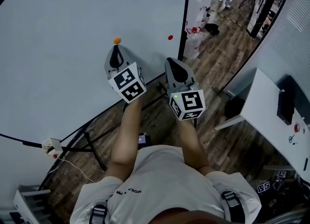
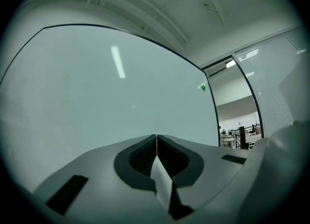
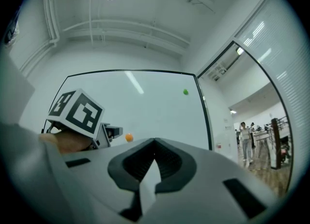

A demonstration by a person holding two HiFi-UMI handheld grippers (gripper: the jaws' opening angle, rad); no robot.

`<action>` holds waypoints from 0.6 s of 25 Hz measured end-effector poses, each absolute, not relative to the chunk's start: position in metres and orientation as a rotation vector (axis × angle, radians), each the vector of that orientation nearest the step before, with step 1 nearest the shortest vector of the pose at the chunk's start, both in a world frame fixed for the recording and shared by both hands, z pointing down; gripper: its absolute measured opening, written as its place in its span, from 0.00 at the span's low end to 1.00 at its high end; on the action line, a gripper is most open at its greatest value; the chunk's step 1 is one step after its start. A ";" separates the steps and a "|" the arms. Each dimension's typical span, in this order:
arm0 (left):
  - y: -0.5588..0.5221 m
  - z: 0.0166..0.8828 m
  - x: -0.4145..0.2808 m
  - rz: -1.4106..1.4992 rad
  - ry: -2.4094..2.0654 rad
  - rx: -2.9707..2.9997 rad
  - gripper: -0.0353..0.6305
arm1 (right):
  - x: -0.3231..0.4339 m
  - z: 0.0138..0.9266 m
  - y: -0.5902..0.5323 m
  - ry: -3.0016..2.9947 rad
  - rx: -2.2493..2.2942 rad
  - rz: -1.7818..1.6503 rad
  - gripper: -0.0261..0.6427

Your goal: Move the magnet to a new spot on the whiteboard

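While your left gripper point(image 2: 156, 138) sits with its jaws pressed together and nothing between them, the orange magnet point(image 1: 116, 40) is on the whiteboard point(image 1: 58, 49), just past that gripper's tip and not in its grasp, so the first risk is plain: push forward like this and the closed nose will likely shove the magnet sideways or flick it off the board. You need the jaws spread before you go in. It's a small, rounded thing, and I'd judge that an off-centre pinch lets it squirt out and drop to the wooden floor point(image 1: 213, 73), where it could roll under the stand's legs point(image 1: 92, 145). Come in too hard and you may rock the board, since it stands on that frame and not against a wall. Your right gripper point(image 3: 155, 143) is also closed on nothing, hanging lower and to the right, below the red magnet point(image 1: 170, 37); keep it there, because a drift upward could knock that one loose too. And when you do lift the orange one, pull it clear of the surface, since dragging it may make it slip from the pads.
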State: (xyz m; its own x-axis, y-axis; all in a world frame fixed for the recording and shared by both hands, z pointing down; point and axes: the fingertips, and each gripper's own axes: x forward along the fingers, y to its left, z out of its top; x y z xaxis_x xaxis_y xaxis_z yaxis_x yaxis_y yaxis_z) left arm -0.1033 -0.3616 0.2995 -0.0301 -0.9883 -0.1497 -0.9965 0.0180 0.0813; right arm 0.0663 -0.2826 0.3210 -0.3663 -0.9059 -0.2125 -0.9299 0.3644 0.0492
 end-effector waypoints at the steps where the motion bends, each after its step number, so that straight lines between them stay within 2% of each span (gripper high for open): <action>1: -0.360 0.299 -0.102 0.252 2.189 -2.158 0.06 | 0.066 0.321 -0.283 2.468 -1.673 0.240 0.06; 15: -0.321 0.295 -0.081 0.283 2.056 -2.241 0.06 | 0.065 0.319 -0.277 2.471 -1.666 0.250 0.06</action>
